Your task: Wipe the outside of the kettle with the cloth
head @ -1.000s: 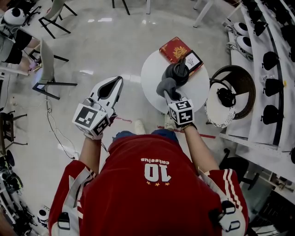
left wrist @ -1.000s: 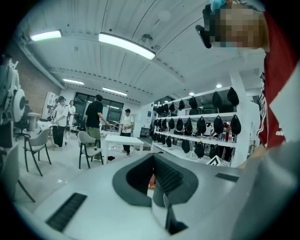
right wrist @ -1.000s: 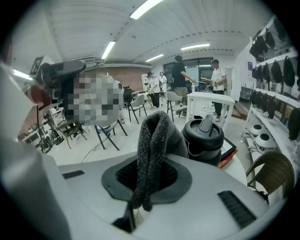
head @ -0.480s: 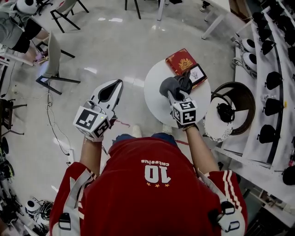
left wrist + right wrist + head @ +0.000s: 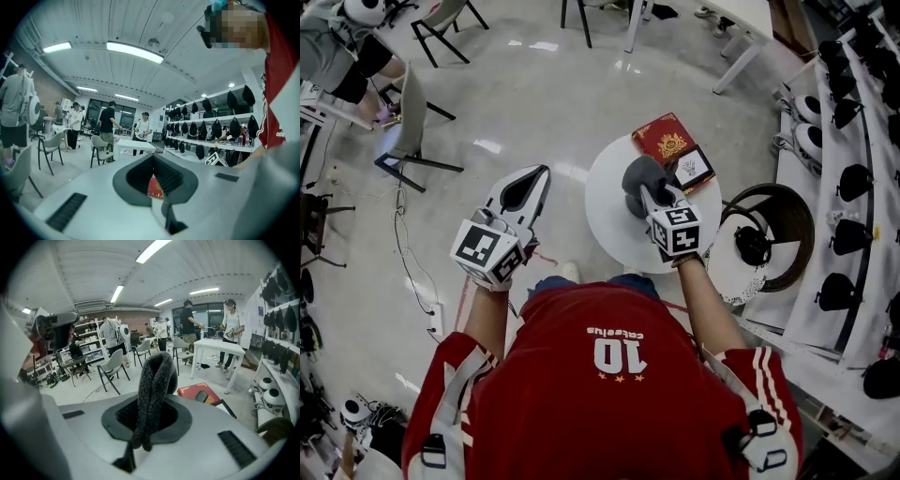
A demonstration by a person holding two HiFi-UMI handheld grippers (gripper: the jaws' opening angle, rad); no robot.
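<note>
Between the right gripper's [image 5: 647, 194] fingers [image 5: 206, 446] there's a grey fuzzy cloth [image 5: 152, 380]. They're clamped tight on it, with a folded loop poking up past the tips and the two loose ends hanging back toward the camera. From the head view the cloth [image 5: 639, 176] sits bunched over the far side of the small round white tabletop [image 5: 609, 220]. It's draped right where the kettle is, so the kettle is pretty much hidden. All I can make out is a dark rounded edge [image 5: 174, 376] peeking out just behind the cloth in the right gripper view.

Over on the other side, the left gripper [image 5: 540, 176] has its fingers [image 5: 93, 187] closed tip to tip with nothing held. There's just the teardrop-shaped gap between the pads, and you can see a bit of red through it. It's held up off to the left over the pale floor [image 5: 534, 94], well apart from the tabletop.

Also on the tabletop, beyond the cloth, is a red box with gold decoration [image 5: 664, 139]. A small dark-framed card [image 5: 692, 167] lies just beside it at the edge. Further right there's a round brown tub [image 5: 787, 202] and white shelves [image 5: 862, 112] lined with dark rounded things. Grey chairs [image 5: 112, 364] and a few people stand around in the room behind.
</note>
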